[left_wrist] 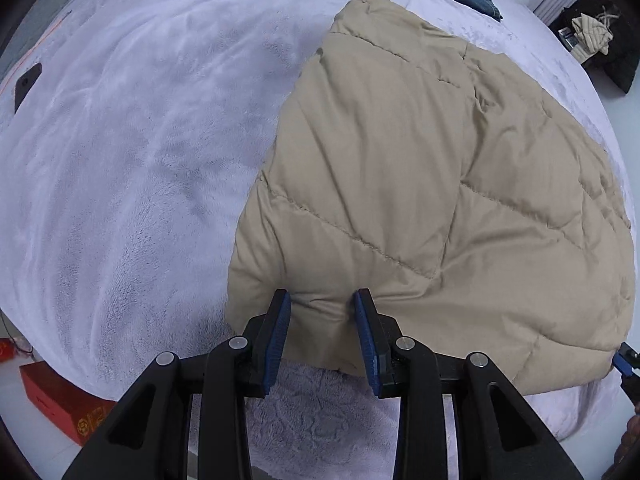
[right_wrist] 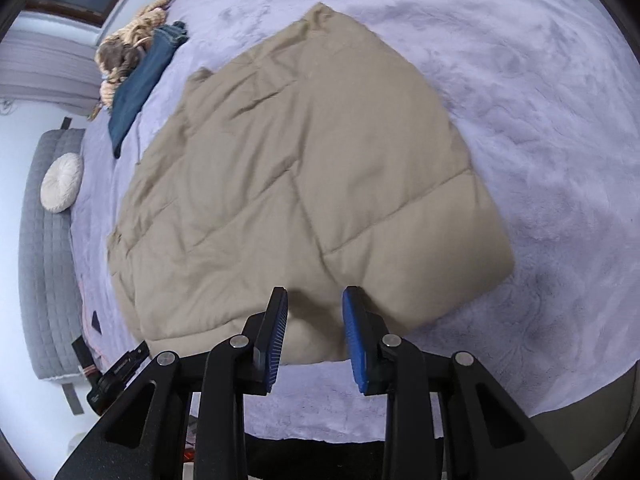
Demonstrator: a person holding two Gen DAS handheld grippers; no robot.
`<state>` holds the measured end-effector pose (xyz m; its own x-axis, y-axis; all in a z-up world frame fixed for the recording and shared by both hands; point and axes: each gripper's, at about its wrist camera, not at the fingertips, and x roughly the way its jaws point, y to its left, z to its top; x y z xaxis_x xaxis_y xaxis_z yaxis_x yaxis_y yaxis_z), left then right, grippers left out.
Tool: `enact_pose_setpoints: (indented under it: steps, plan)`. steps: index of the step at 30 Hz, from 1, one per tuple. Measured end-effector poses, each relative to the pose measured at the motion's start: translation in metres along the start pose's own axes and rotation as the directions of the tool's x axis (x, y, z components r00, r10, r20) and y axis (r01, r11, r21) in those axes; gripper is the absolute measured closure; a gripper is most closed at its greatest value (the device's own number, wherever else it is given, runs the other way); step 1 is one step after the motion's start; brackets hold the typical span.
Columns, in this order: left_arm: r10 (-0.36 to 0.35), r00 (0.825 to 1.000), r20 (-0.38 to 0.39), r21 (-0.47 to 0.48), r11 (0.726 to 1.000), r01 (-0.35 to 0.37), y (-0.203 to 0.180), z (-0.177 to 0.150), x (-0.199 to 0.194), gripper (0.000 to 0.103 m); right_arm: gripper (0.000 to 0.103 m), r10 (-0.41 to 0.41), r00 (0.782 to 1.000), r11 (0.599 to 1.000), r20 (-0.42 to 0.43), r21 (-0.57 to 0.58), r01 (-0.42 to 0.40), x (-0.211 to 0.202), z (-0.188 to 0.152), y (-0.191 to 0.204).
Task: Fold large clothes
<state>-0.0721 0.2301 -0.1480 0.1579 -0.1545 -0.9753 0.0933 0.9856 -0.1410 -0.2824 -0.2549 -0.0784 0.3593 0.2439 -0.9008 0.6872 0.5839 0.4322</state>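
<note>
A beige quilted jacket point(left_wrist: 420, 168) lies folded into a thick rectangle on the pale lilac bed cover point(left_wrist: 120, 160). My left gripper point(left_wrist: 321, 300) points down at its near edge, close to the left corner. The blue pads press a puckered ridge of the fabric between them. In the right wrist view the same jacket point(right_wrist: 304, 168) is slightly blurred. My right gripper point(right_wrist: 314, 298) hovers over the near edge there. Its pads stand apart, and the fabric between them is smooth and not pinched. A blue-padded finger point(left_wrist: 623, 360) shows at the jacket's near right corner.
Folded jeans point(right_wrist: 136, 92) and a brown bundle point(right_wrist: 132, 40) lie at the bed's far side. A grey quilted bench point(right_wrist: 44, 280) with a round cushion point(right_wrist: 62, 182) stands beside the bed. A red box point(left_wrist: 60, 404) sits on the floor, and a black flat item point(left_wrist: 27, 84) lies on the cover.
</note>
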Motion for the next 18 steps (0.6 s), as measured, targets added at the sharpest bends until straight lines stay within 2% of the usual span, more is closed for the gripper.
enact_pose_setpoints:
  steps: [3, 6, 9, 10, 11, 12, 14, 18]
  plan:
    - [0.043, 0.999, 0.001, 0.022, 0.999, -0.043, -0.007, -0.002, -0.013, 0.068, 0.071, 0.001, 1.000, 0.999, -0.015, 0.042, 0.000, -0.004, -0.002, -0.013]
    - [0.016, 1.000, 0.023, 0.024, 1.000, -0.017, -0.017, -0.006, -0.032, 0.068, 0.071, 0.003, 1.000, 1.000, -0.012, 0.010, -0.003, -0.015, -0.004, -0.007]
    - [0.009, 0.999, 0.048, 0.041, 0.999, -0.011, -0.032, -0.008, -0.048, 0.067, 0.063, 0.024, 1.000, 0.999, -0.010, -0.022, -0.024, -0.027, -0.006, 0.003]
    - [0.005, 0.998, 0.057, 0.048, 0.999, -0.008, -0.037, -0.008, -0.054, 0.063, 0.059, 0.032, 0.999, 0.999, -0.006, -0.038, -0.032, -0.030, -0.006, 0.008]
    - [0.001, 0.998, 0.063, 0.053, 0.999, -0.004, -0.042, -0.009, -0.059, 0.029, 0.055, 0.036, 0.999, 0.998, -0.004, -0.052, -0.036, -0.032, -0.007, 0.012]
    - [0.002, 0.997, 0.079, 0.052, 0.999, -0.006, -0.049, -0.008, -0.066, 0.002, 0.053, 0.039, 0.999, 0.997, -0.003, -0.068, -0.039, -0.034, -0.007, 0.018]
    - [0.002, 0.991, 0.131, 0.060, 0.998, -0.010, -0.058, -0.010, -0.080, 0.001, 0.047, 0.046, 0.999, 0.994, -0.002, -0.101, -0.046, -0.038, -0.007, 0.027]
    - [0.007, 0.992, 0.128, 0.072, 0.997, -0.016, -0.073, -0.013, -0.091, 0.001, 0.040, 0.046, 0.999, 0.989, -0.002, -0.138, -0.046, -0.041, -0.010, 0.040]
